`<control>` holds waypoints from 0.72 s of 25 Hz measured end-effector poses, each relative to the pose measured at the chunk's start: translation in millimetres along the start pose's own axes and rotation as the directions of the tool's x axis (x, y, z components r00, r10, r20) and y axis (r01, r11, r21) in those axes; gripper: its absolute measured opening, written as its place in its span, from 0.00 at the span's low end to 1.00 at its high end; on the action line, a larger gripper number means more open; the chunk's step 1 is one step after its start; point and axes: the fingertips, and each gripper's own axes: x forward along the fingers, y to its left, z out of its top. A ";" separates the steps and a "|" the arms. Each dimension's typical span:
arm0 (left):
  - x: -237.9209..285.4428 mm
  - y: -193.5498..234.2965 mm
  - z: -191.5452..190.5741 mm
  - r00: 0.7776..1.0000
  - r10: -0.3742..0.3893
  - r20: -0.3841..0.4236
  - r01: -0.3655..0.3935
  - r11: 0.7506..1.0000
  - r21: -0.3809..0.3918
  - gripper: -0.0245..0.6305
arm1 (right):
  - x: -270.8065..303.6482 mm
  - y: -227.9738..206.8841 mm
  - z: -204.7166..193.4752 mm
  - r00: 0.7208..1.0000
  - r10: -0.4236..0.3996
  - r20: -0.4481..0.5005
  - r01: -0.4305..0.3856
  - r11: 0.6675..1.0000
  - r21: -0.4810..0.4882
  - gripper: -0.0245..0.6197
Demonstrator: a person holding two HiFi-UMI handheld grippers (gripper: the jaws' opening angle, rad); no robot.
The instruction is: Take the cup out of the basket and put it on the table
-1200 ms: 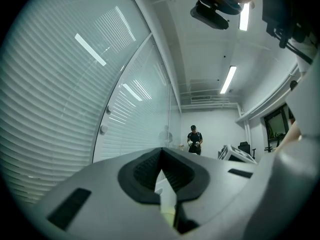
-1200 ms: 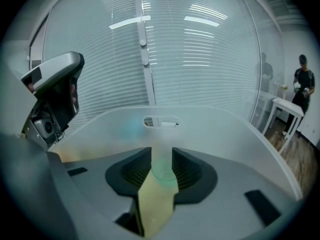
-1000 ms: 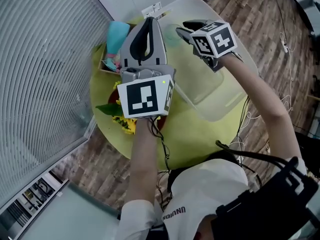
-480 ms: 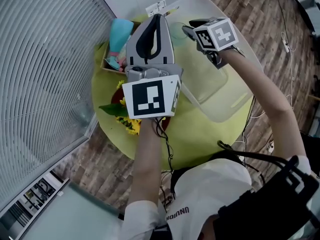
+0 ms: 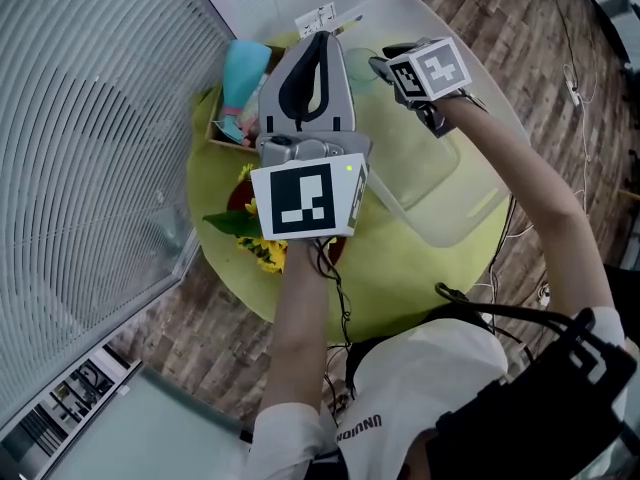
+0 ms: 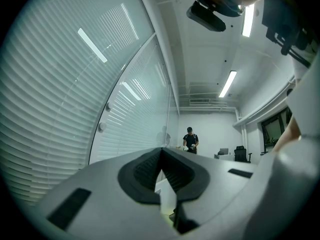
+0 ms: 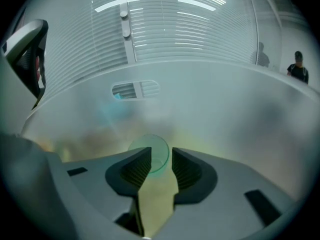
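Closing in on the cup (image 7: 159, 144). Over the last second the right claw (image 7: 161, 150) has gone further into the far end of the basket (image 5: 455, 208), and its marker cube now reads smaller in the head view.

In the right gripper view its jaws stand apart with a narrow gap. The green see-through cup sits just past the tips, mouth toward us, partly hidden behind the left jaw. We see no clamp yet. The cup is still inside the basket, near its far wall, and nothing has reached the desk (image 5: 400, 278).

The left claw (image 5: 318, 38) has only drifted a little with the head view. It is held above the desk left of the basket, pointing far. Its own view shows the tips pressed together on nothing, with only the room beyond.

We judge the approach nearly done and the grasp is next. The gap looks tight against the cup, so we'd either widen it or pinch one wall at the rim. Thin smooth plastic could slip or flex when squeezed. The frosted basket wall blurs everything behind it, so depth is hard to read.
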 end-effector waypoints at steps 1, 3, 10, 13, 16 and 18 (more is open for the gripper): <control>0.4 0.0 1.0 1.000 0.000 0.003 0.000 1.000 -0.004 0.06 | 1.6 -0.9 -0.2 1.000 -0.002 -0.003 0.002 1.000 0.002 0.24; 0.9 -0.1 3.2 1.000 0.002 0.011 -0.001 1.000 -0.018 0.06 | 4.5 -2.6 -1.0 1.000 -0.005 -0.009 0.005 1.000 0.008 0.24; 0.5 0.1 -1.3 1.000 0.012 -0.006 -0.012 1.000 -0.013 0.06 | 13.5 -8.4 -10.3 0.999 -0.016 -0.029 0.017 1.000 0.018 0.24; 0.1 -0.7 -5.2 1.000 0.006 -0.015 -0.006 1.000 -0.019 0.06 | 16.3 -7.6 -12.0 0.999 -0.008 -0.036 0.009 1.000 0.024 0.24; 0.8 -1.5 -6.7 1.000 0.001 -0.018 -0.001 1.000 -0.023 0.06 | 17.3 -7.7 -13.0 0.999 -0.002 -0.038 0.003 1.000 0.030 0.23; 0.7 -1.9 -6.9 1.000 -0.006 -0.016 0.005 1.000 -0.026 0.06 | 17.9 -8.0 -13.5 0.999 0.002 -0.038 -0.001 0.999 0.037 0.22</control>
